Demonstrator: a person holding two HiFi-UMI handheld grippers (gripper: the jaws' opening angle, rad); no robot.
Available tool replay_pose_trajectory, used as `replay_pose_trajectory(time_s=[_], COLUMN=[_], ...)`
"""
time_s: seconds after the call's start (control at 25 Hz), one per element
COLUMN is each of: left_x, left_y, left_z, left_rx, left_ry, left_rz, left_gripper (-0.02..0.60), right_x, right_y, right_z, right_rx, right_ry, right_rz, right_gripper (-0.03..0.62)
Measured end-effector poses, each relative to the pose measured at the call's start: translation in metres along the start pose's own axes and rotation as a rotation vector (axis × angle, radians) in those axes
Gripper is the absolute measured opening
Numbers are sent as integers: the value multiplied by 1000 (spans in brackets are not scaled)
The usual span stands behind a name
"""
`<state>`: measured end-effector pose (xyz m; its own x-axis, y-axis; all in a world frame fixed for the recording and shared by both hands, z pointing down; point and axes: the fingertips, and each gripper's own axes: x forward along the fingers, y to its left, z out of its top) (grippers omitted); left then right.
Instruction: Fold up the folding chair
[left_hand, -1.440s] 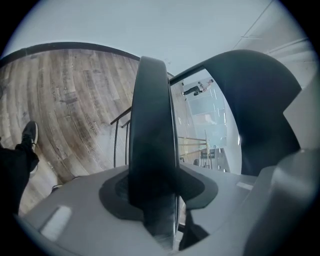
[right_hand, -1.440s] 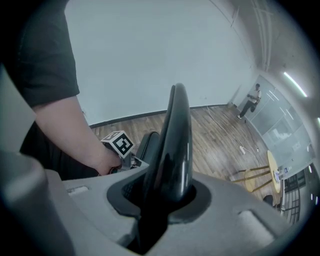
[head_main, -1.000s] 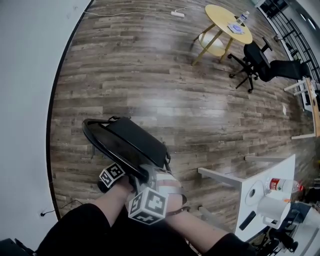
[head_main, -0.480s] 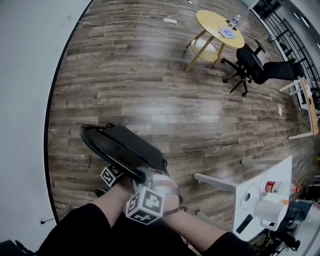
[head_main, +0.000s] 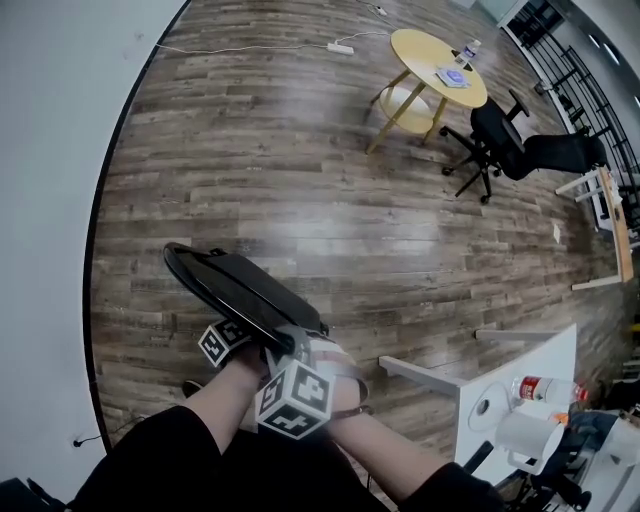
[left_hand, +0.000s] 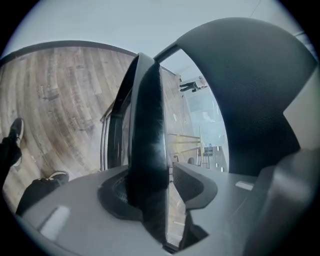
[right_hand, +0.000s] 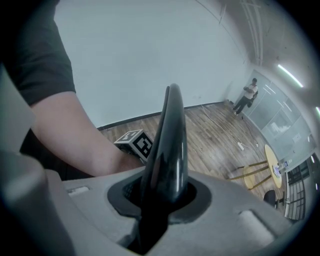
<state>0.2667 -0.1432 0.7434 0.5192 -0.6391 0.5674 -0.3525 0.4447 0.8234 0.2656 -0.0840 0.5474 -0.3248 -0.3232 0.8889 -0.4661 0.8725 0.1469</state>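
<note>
Black folding chair (head_main: 250, 285), collapsed nearly flat, at near left over the wood floor (head_main: 300, 150).
On the left gripper (left_hand: 166, 175) the jaws have just been opening, with the frame tube (left_hand: 145, 125) between them and a sliver of gap at one pad; re-clamp before lifting, I'd judge. The right gripper (right_hand: 165, 197) has its jaws clamped on the tube; hold both grips level so the halves stay together.

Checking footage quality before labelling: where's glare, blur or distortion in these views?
Head view: fisheye bends the wooden floor, with a glare patch. Left gripper view: folding chair close and soft, dark corners. Right gripper view: glossy streaks on the chair's rim.
</note>
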Motion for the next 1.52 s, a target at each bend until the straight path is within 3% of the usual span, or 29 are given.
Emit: replay_pose_trajectory(time_s=[0.2,0.44,0.72,0.88,1.0,1.32,1.52], left_x=[10,6,-14,-51,-83,-151,-167], left_y=[-26,-28,-28,-38,-59,-123,-179], left_z=[1,-10,-17,-9,3,49,68], left_rx=[71,150,196,301,481,1192,1561], left_ry=[84,209,266,278,294,293,312], left_rz=[-96,-137,-142,-168,-186,-133,-188], left_gripper=[225,253,278,279,281,299,314], right_x=[0,2,6,7,8,7,4], right_y=[-27,-48,-66,-79,-87,-87,-87], right_z=[-2,-4,-5,-6,-6,-10,-13], right_rx=[16,21,13,18,16,16,21], right_ry=[-9,-22,-31,-38,-45,-51,-50], right_rz=[23,48,53,64,66,77,78], right_gripper=[77,78,77,77,77,78,78])
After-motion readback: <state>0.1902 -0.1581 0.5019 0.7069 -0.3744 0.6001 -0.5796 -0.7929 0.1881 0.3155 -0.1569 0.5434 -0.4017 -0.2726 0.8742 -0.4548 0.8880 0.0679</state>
